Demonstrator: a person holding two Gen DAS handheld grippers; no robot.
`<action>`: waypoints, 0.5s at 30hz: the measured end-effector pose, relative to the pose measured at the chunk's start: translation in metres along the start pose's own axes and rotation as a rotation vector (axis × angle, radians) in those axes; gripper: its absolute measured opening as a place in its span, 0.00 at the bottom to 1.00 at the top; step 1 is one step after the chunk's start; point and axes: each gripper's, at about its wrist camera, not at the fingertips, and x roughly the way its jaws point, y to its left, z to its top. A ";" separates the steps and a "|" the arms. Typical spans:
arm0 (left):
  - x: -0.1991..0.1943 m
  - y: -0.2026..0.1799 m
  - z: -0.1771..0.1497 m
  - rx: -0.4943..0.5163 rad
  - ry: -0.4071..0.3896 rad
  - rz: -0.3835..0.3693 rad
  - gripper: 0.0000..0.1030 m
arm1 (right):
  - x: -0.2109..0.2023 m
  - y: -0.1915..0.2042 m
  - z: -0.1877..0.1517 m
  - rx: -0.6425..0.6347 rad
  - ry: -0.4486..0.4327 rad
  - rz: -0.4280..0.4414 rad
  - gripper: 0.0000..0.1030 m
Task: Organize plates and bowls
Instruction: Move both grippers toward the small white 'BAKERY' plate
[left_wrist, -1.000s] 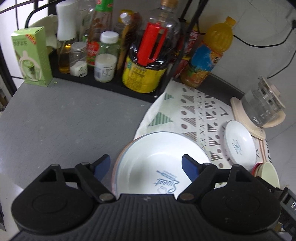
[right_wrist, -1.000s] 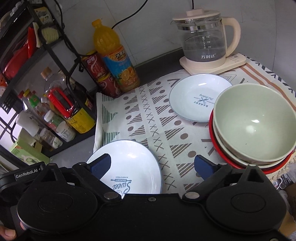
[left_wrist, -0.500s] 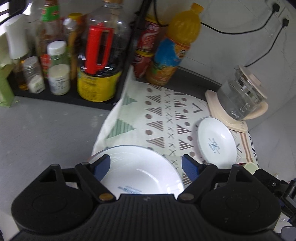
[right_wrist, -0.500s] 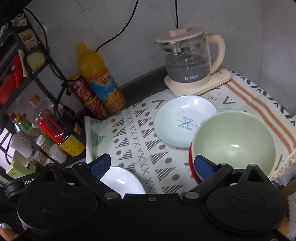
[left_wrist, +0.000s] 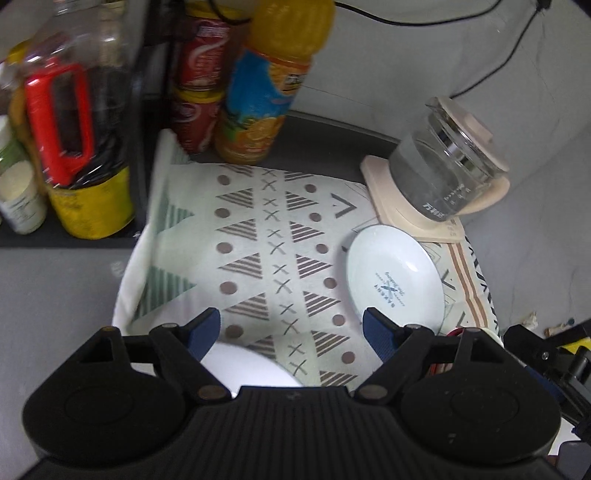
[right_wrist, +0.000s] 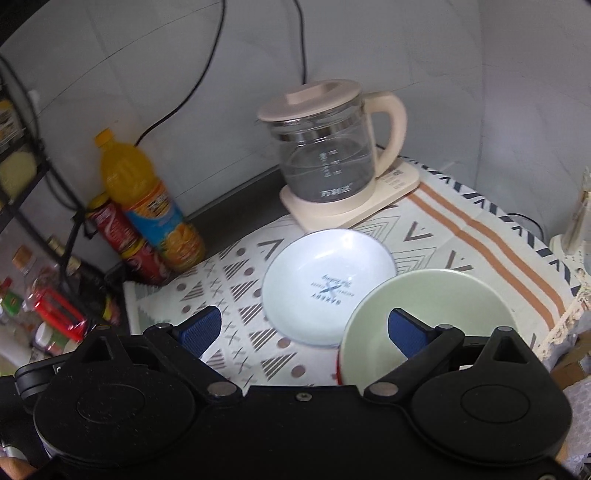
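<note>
A small white plate with blue lettering (left_wrist: 395, 277) lies on the patterned cloth (left_wrist: 258, 243), ahead and right of my open, empty left gripper (left_wrist: 291, 330). A larger white plate (left_wrist: 247, 369) shows partly under the left gripper's body. In the right wrist view the same small plate (right_wrist: 328, 284) lies just ahead of my open, empty right gripper (right_wrist: 304, 328). A pale green bowl (right_wrist: 428, 321) stacked on a red-rimmed dish sits under the right finger, touching the small plate's edge.
A glass kettle on a cream base (right_wrist: 332, 162) stands at the back of the cloth. An orange juice bottle (left_wrist: 266, 81) and red cans (left_wrist: 195, 81) stand by the wall. A black rack with bottles and jars (left_wrist: 70, 147) is on the left.
Both grippers have lifted and swung right. The large white plate has slid nearly out of both views. The small plate and green bowl now sit nearer the middle. Both stay open.
</note>
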 end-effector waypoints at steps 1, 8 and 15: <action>0.002 -0.002 0.003 0.009 0.006 -0.007 0.80 | 0.001 -0.002 0.001 0.011 -0.001 -0.012 0.95; 0.014 -0.018 0.013 0.058 0.030 -0.041 0.80 | 0.007 -0.013 0.007 0.068 -0.013 -0.074 0.95; 0.026 -0.030 0.016 0.057 0.055 -0.060 0.80 | 0.011 -0.024 0.013 0.094 -0.007 -0.104 0.95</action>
